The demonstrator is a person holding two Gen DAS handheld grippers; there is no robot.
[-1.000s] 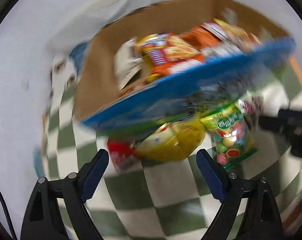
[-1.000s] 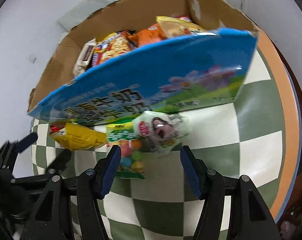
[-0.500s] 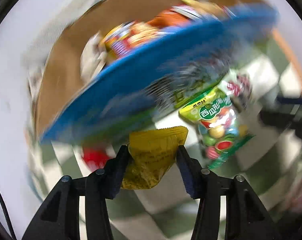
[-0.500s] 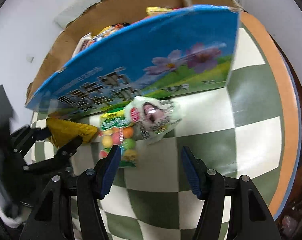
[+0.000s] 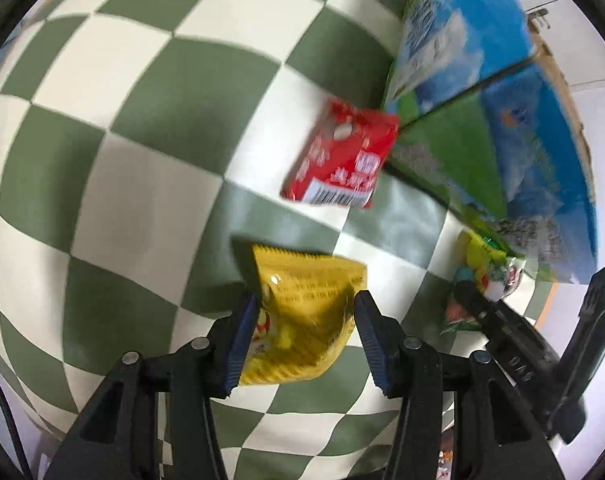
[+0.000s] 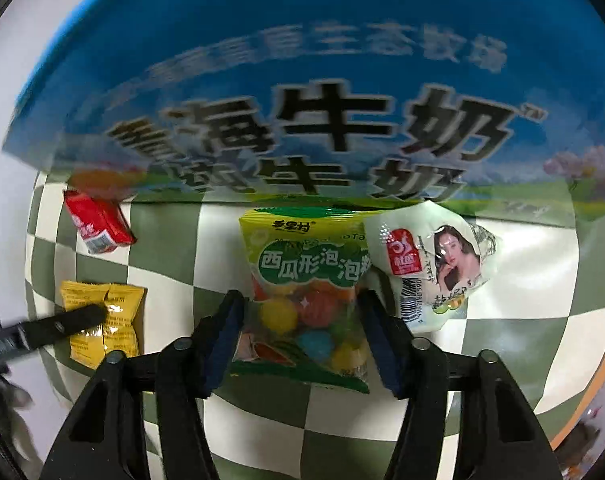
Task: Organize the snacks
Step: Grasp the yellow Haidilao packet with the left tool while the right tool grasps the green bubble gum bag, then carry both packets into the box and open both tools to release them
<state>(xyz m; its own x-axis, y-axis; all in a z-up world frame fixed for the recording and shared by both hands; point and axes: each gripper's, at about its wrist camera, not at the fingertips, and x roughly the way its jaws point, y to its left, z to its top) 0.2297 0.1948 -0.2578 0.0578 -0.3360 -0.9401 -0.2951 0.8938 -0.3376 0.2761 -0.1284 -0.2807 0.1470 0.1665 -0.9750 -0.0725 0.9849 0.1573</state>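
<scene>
My left gripper (image 5: 304, 334) is shut on a yellow snack packet (image 5: 302, 320), squeezing its sides; the packet also shows in the right wrist view (image 6: 102, 320) with a left finger (image 6: 62, 326) over it. My right gripper (image 6: 300, 334) straddles a green gum-ball bag (image 6: 302, 296) that lies on the cloth, jaws at its two sides; whether they press it is unclear. A red carton (image 5: 340, 162) lies close to the blue box (image 6: 302, 80), and shows in the right wrist view (image 6: 96, 222). A white packet with a woman's face (image 6: 434, 264) lies right of the green bag.
A green and white checked tablecloth (image 5: 142, 120) covers the table. The blue cardboard box (image 5: 502, 100) stands right behind the snacks. The right gripper's body (image 5: 542, 352) shows at the lower right of the left wrist view. An orange table edge (image 6: 598, 392) lies at the right.
My left gripper has swung away from the box with the yellow packet in it. My right gripper has moved in low over the green bag, its jaws narrower.
</scene>
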